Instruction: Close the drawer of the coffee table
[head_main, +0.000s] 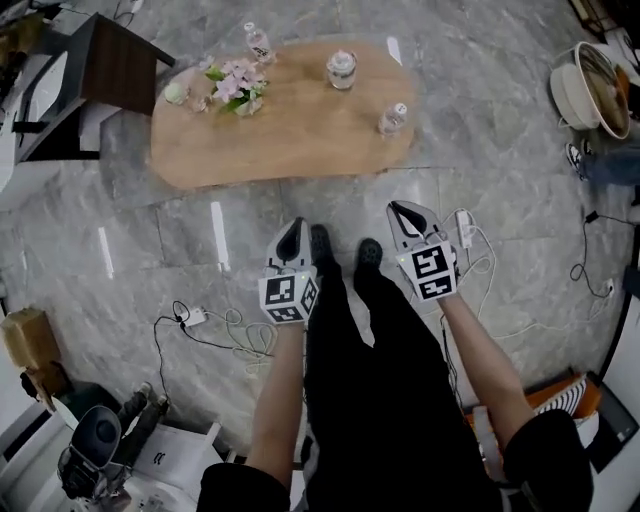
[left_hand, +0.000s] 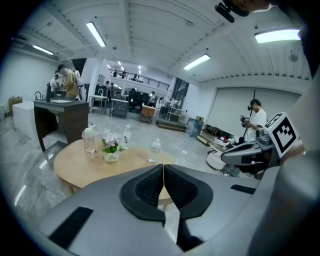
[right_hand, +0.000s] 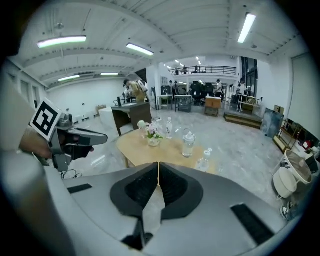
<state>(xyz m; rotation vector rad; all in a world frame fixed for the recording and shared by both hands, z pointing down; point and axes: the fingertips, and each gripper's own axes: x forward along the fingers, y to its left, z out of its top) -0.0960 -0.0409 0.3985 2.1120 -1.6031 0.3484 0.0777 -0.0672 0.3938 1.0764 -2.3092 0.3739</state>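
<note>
Both left tongs (head_main: 291, 236) and right tongs (head_main: 406, 218) are pressed together empty, well off the oval light-wood counter (head_main: 300, 140); no open drawer showing, looks done imo.

Bare floor (head_main: 250, 215) lies open at 12 o'clock up to the coffee table (head_main: 300, 135); bottles (head_main: 341, 69) and flowers (head_main: 238, 85) crowd its top, cables (head_main: 232, 335) at 8 o'clock.

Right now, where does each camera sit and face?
Head view: on the head, steeply down at the coffee table; forearms, legs, left gripper, right gripper show.
Left gripper view: along its shut jaws toward the coffee table; right gripper shows.
Right gripper view: likewise toward the coffee table; left gripper shows.
All share the flowers.
</note>
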